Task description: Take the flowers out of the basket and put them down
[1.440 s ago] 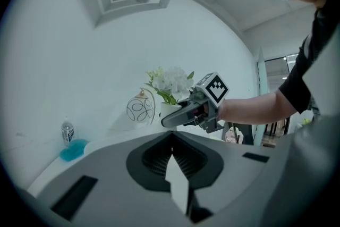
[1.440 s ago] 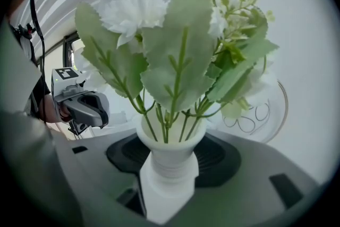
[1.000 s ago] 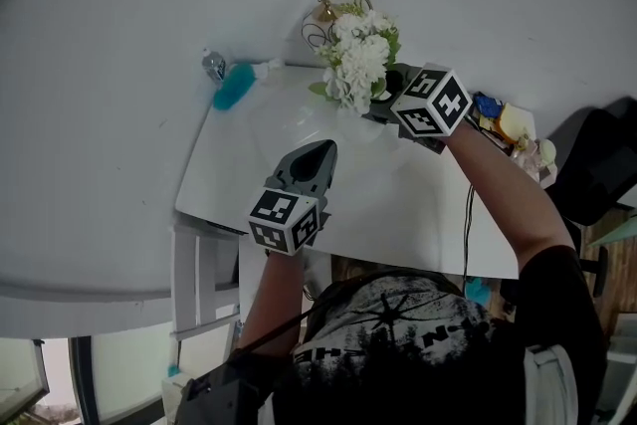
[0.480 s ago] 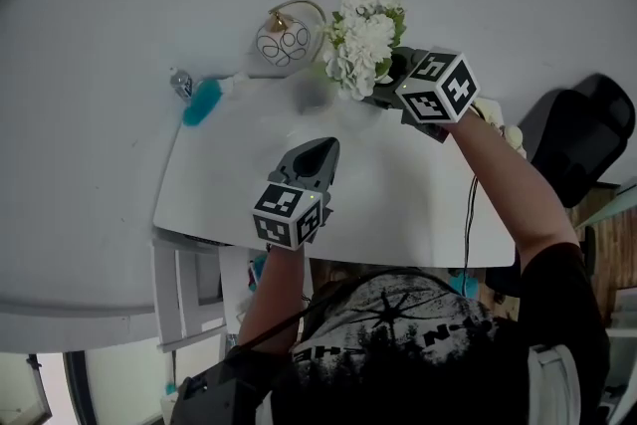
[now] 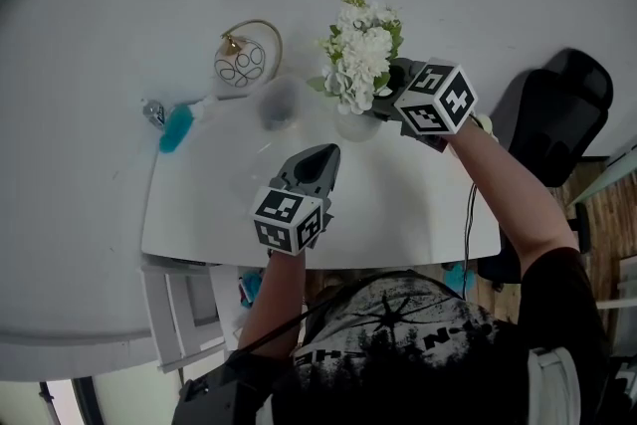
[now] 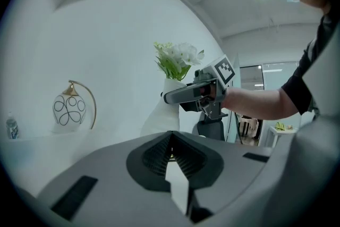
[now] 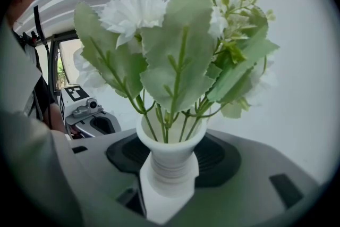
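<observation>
White flowers with green leaves (image 5: 360, 55) stand in a small white vase (image 5: 355, 123). My right gripper (image 5: 383, 103) is shut on the vase's neck and holds it above the far side of the white table (image 5: 408, 204). In the right gripper view the vase (image 7: 169, 154) sits between the jaws with the flowers (image 7: 175, 61) above it. The basket (image 5: 242, 63), a white wire ball under a gold hoop, stands to the left, apart from the flowers. My left gripper (image 5: 323, 155) is shut and empty over the table's middle, and its view shows the basket (image 6: 69, 109) and the right gripper (image 6: 183, 95).
A teal brush (image 5: 176, 127) and a small bottle (image 5: 152, 111) lie past the table's left far corner. A black chair (image 5: 552, 105) stands to the right. A white wall runs behind the table.
The flowers, held by the right gripper, have come out of the basket and moved right, leaving a gap between them. The left gripper stays shut.
</observation>
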### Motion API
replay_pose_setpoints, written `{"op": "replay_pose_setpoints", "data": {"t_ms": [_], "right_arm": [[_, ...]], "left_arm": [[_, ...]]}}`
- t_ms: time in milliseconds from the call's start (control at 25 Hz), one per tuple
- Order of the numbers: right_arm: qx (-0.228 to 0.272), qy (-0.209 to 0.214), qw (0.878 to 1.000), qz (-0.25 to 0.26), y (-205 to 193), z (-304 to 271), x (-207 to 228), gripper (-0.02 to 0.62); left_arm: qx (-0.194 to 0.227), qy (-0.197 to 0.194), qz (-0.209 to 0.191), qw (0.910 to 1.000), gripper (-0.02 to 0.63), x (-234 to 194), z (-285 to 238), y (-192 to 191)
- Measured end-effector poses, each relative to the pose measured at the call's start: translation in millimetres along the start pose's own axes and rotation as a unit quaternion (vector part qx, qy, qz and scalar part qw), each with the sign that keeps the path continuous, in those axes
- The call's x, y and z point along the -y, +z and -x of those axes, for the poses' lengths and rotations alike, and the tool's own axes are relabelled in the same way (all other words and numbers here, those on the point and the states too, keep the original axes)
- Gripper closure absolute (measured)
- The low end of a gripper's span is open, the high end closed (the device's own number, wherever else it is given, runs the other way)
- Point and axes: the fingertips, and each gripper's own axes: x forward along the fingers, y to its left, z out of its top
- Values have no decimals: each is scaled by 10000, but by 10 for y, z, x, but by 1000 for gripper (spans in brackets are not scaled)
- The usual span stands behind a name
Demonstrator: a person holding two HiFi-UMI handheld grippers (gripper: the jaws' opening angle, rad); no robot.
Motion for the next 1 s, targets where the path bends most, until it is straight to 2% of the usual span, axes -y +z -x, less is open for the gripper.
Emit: {"op": "replay_pose_setpoints", "data": {"t_ms": [160,400,520,800,1000], "right_arm": [[-113,-136,9998,-44,-291,195,67,347],[-178,-301,9993,-100,-737,441,95,347],[-187,-370,9990,-165,-979,537,80,347],[-243,-485,9981,-306,-1560,611,28,347],[-338,-364,9987,-136,-1973,616,-92,347]], "left_arm": [[-140,-96,-103,9998,595,171,-192,-74],[-108,-304,-293,9991,595,478,-425,-200],[-175,-332,-268,9989,595,607,-512,-339],[-311,-98,-270,9991,595,708,-591,-644],[-475,33,-224,9986,595,801,-657,-862]]}}
